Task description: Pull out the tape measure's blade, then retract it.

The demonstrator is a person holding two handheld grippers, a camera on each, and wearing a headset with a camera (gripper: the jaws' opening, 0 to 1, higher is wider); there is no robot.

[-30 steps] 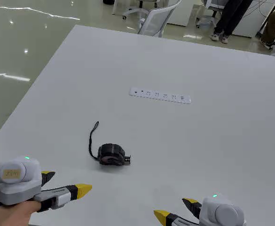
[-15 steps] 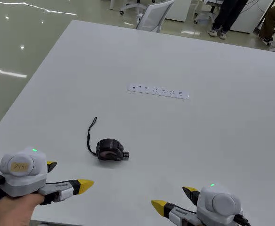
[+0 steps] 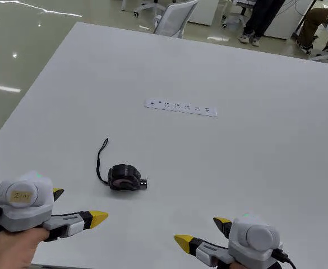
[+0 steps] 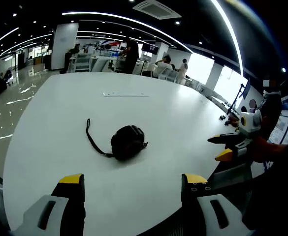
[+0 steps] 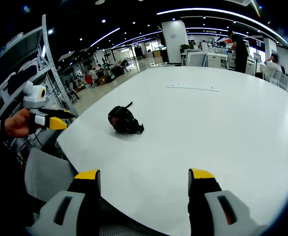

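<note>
Here's the tape measure (image 3: 124,177) — black, lying flat on its side on the white table (image 3: 248,145), towards the near left. Its blade is tucked in, with just the hook end poking out on the right side of the case. A thin black strap (image 3: 100,159) trails from the case and curls off to the far left, flat on the tabletop.

Down at the near edge, the left gripper (image 3: 78,204) hovers over the near-left corner, held in a hand (image 3: 9,249). Its yellow-tipped jaws are spread wide with nothing between them, pointing right and slightly towards the tape measure. In the left gripper view the case sits dead ahead, framed between the two jaw tips but well apart from them.

Over on the near right, the right gripper (image 3: 201,231) — jaws also spread apart, nothing held — points left across the table. Its own view has the tape measure ahead and to the left, with open tabletop between.

So the tape measure lies beyond both grippers, nearer the left one, touched by neither.

Farther out, a white power strip (image 3: 180,107) lies flat across the middle of the table. Past the far edge stands an office chair (image 3: 175,17), and a person's legs (image 3: 259,17) show on the glossy floor.
</note>
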